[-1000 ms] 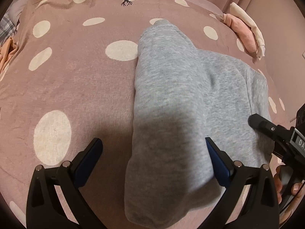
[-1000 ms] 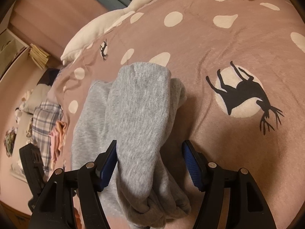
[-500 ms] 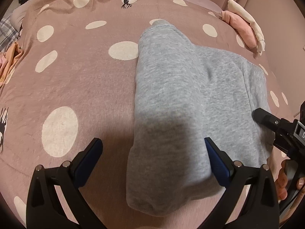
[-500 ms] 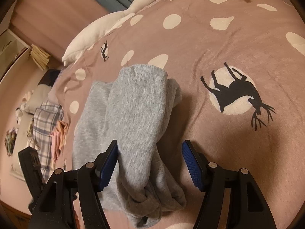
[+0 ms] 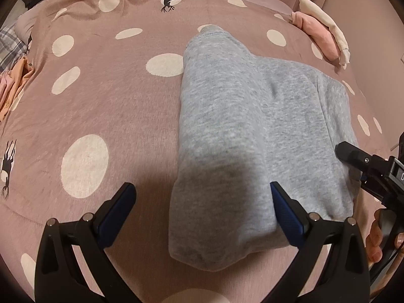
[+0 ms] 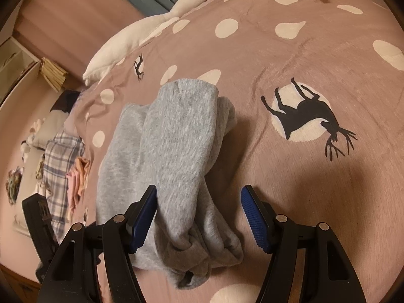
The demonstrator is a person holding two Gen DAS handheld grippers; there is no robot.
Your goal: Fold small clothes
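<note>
A fuzzy mauve bedspread [image 5: 121,106] with cream dots covers the bed. Both claws gape: the left gripper [image 5: 202,209] and right gripper [image 6: 199,214] each straddle the soft grey knit garment [image 6: 174,139], folded lengthwise; bare bedspread lies on either side.

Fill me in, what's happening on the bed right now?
A person is folding a grey sweatshirt on a pink dotted bedspread with a handheld gripper in each hand. The garment lies partly folded, one layer over the other. Both the left gripper and the right gripper hang open just above its near edge, neither pinching the cloth. A plush goose lies at the far side.
</note>
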